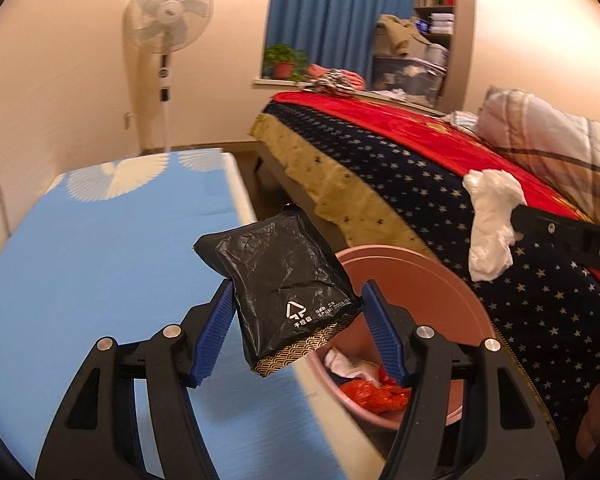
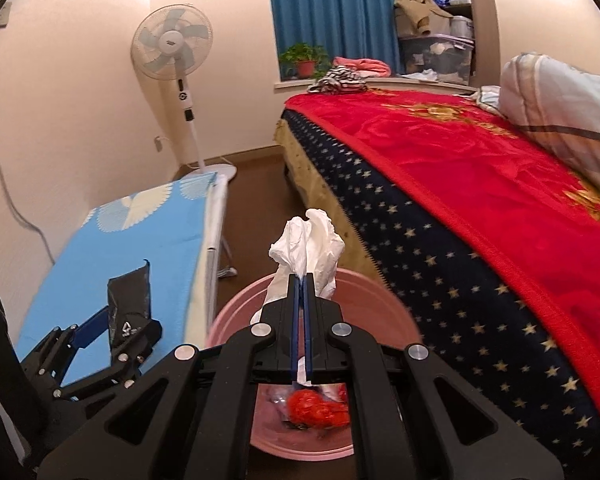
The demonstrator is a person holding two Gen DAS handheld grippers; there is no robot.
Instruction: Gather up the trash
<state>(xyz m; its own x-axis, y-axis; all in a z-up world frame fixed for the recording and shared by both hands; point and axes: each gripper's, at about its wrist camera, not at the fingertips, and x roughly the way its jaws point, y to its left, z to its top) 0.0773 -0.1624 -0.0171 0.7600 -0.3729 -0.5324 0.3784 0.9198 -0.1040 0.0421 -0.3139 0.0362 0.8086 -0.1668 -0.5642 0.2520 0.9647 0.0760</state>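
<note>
My left gripper (image 1: 296,296) is shut on a black crinkled wrapper (image 1: 284,280) with white print, its blue pads pressing both sides. It hangs over the edge of the blue table, beside the pink bin (image 1: 440,280). My right gripper (image 2: 302,280) is shut on a crumpled white tissue (image 2: 310,244), held above the pink bin (image 2: 376,304). In the left wrist view that tissue (image 1: 492,220) and the right gripper's tip (image 1: 518,212) show at the right. The right wrist view shows the left gripper (image 2: 112,320) with the black wrapper (image 2: 130,300) at lower left. Red and white trash (image 2: 320,408) lies in the bin.
A table with a blue cloth (image 1: 100,260) stands left of the bin. The bed with a red and starred blanket (image 2: 460,184) runs along the right. A standing fan (image 2: 176,56) is at the far wall, blue curtains and a potted plant (image 2: 304,60) behind.
</note>
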